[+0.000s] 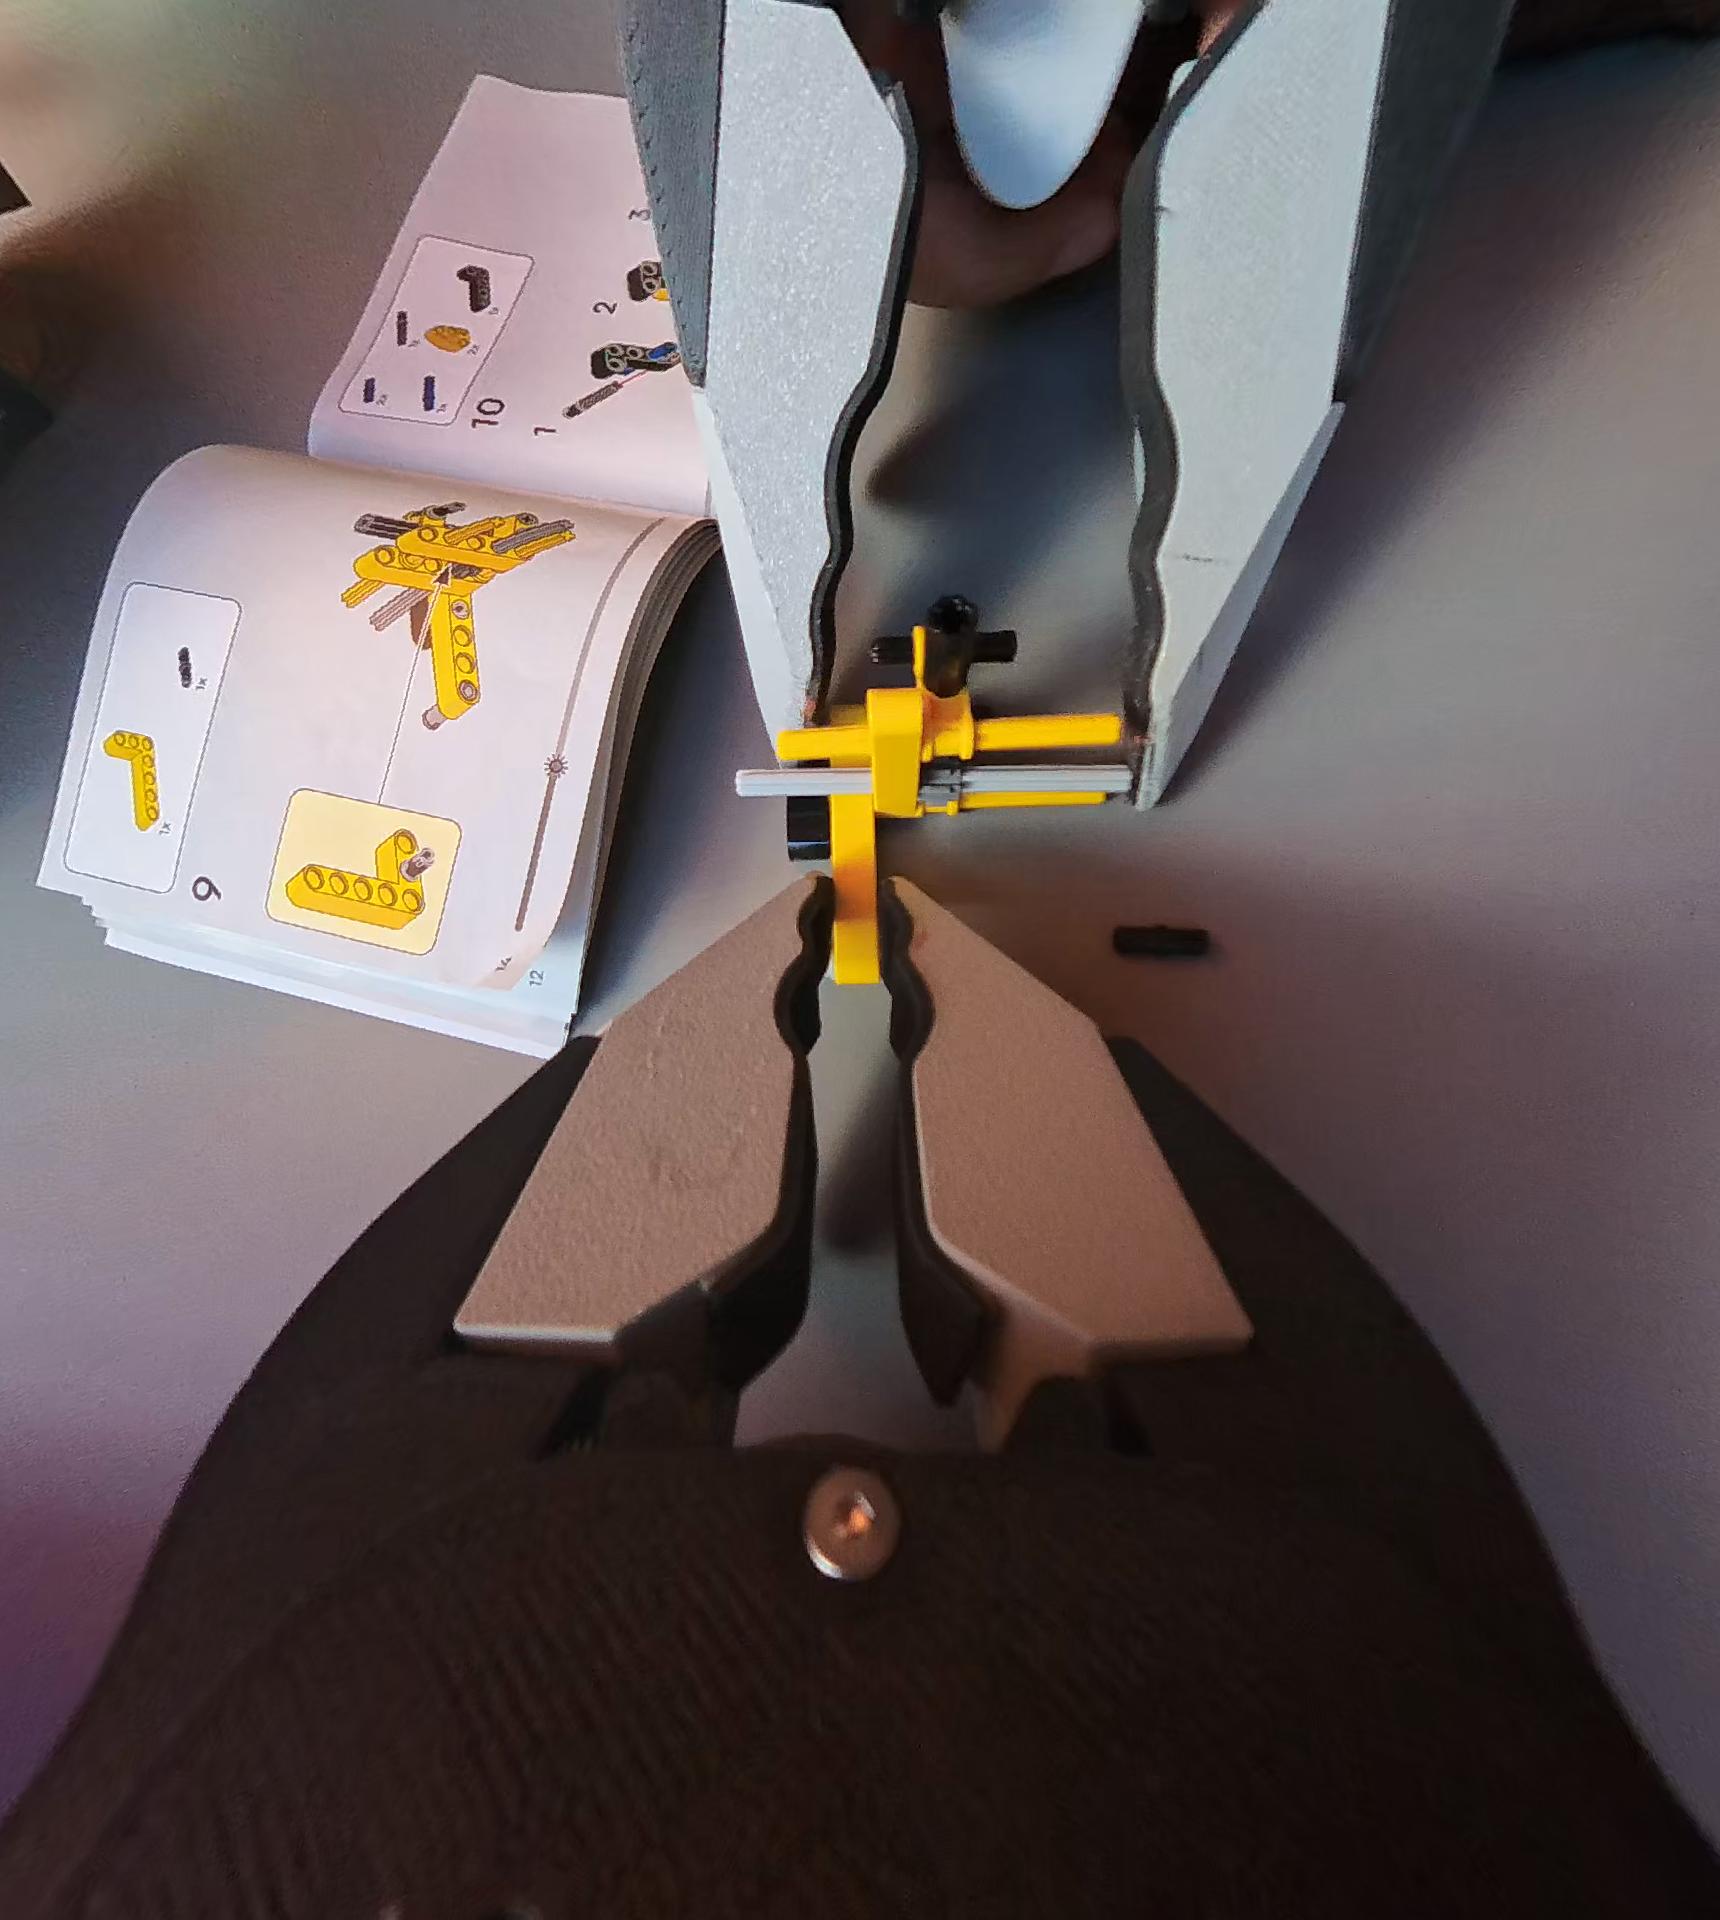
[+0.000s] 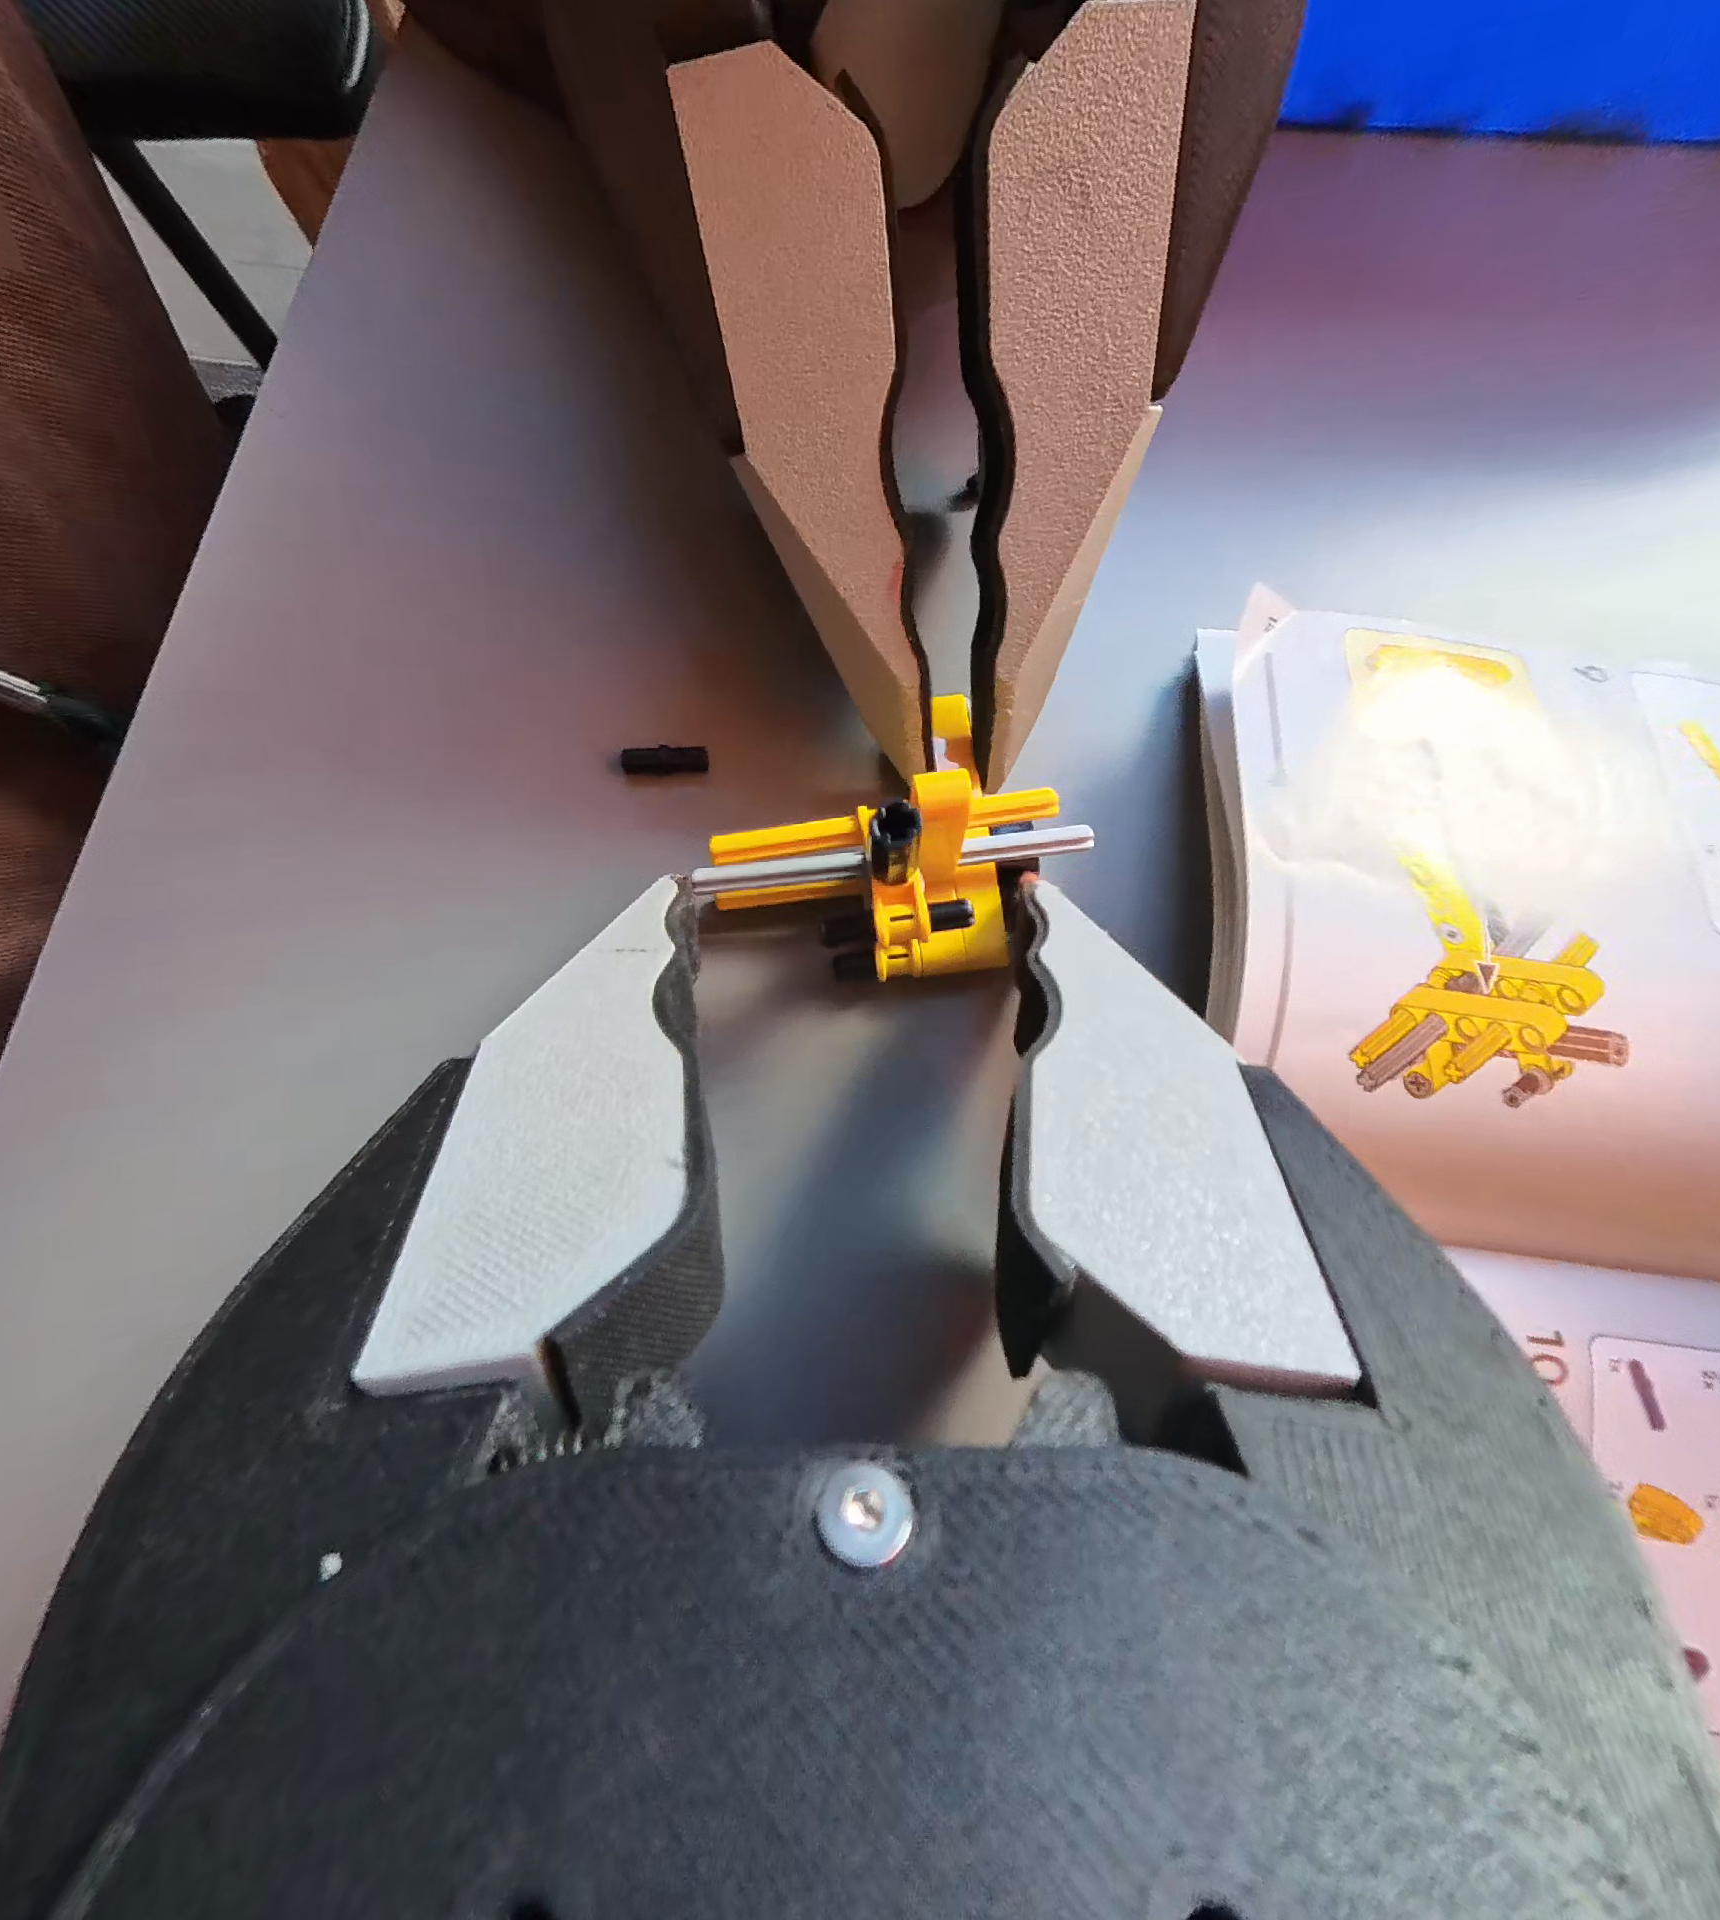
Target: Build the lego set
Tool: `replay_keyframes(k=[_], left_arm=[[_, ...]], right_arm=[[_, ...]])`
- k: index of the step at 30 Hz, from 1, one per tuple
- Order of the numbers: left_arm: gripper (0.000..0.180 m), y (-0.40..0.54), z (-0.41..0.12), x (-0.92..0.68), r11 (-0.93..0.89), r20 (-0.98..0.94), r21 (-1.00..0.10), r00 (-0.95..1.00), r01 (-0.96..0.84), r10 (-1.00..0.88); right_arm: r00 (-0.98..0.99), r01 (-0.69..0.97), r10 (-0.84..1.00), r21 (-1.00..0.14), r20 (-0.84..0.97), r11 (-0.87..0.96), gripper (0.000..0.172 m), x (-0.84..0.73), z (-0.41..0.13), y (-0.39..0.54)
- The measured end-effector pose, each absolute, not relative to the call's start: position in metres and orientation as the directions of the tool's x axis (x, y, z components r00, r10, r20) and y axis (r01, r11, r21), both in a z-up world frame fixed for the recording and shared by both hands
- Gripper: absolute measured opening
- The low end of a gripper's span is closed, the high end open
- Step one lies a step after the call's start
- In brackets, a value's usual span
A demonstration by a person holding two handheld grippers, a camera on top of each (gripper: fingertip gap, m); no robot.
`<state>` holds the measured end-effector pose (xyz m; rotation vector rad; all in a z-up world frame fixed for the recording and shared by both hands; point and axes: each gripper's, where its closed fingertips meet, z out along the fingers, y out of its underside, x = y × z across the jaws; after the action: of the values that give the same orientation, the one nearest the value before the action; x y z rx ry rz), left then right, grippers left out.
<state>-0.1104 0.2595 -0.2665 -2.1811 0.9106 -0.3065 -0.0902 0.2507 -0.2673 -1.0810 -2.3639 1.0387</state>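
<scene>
Yellow brick assembly (image 1: 897, 758) gripped by left fingers (image 1: 804, 935), right fingers (image 2: 1043, 914) clamping its ends.

Both views are evenly lit by soft, cool daylight with a violet cast across the tabletop (image 1: 1458, 1039). Strong glare washes out the booklet (image 2: 1500, 790) page in the right wrist view. Soft shadows are cast beneath each tool. Wide-angle distortion bends the edges, and slight blur softens the close foreground.
</scene>
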Motion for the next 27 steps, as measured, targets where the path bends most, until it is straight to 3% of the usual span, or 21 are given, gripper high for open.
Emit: replay_keyframes(k=[1,27], left_arm=[[0.006,0.2595,-0.2665,-0.1105,-0.476,-0.057,-0.714,0.721,-0.513,-0.691],[0.006,0.2597,-0.2666,-0.1111,-0.492,-0.034,-0.717,0.731,-0.493,-0.682]], right_arm=[[-0.652,0.510,0.758,-0.739,0.000,0.440,0.058,-0.0901,-0.2672,0.2508],[-0.657,0.512,0.754,-0.742,-0.013,0.433,0.056,-0.0899,-0.2665,0.2504]])
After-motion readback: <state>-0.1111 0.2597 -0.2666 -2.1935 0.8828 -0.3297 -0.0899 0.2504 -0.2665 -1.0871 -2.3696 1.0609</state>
